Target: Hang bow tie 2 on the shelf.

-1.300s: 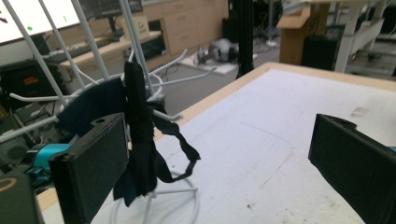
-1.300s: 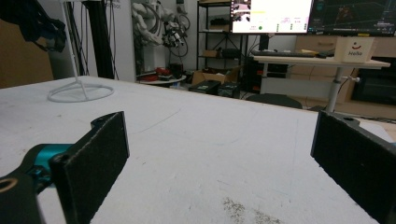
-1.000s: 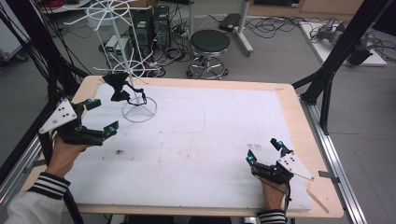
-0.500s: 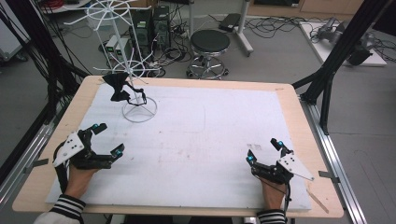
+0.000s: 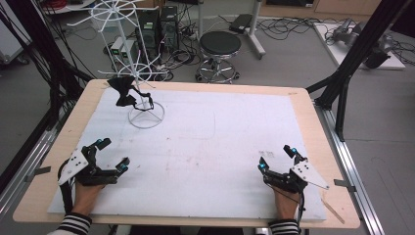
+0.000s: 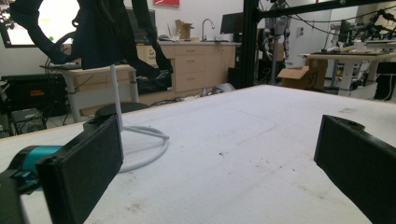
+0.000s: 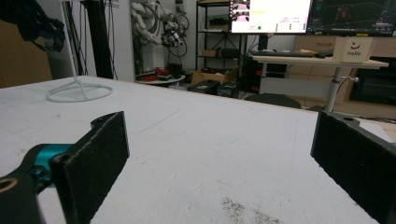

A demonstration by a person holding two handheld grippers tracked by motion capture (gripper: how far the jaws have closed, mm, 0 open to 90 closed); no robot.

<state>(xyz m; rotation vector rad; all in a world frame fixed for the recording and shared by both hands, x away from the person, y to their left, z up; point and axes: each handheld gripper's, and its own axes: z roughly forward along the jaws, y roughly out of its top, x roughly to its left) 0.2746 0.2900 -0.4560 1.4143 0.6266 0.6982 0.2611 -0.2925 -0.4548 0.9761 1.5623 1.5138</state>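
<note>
Black cloth (image 5: 123, 91) draped on white wire stand (image 5: 145, 115) at far left of table, well apart from both grippers.
Hangs limp and crumpled from thin upright pole, soft dark fabric against smooth white metal tubing with round ring base on rough, speckled white board (image 5: 220, 142). Lies forward and slightly right of left gripper (image 5: 111, 155), far forward and well left of right gripper (image 5: 276, 157); left hand (image 5: 88, 188) clearly nearer, so likely the one to reach. Long axis of cloth roughly vertical, along the pole. Both grippers resting low at near edge, jaws spread wide apart, nothing between flat black pads (image 6: 88, 163).
</note>
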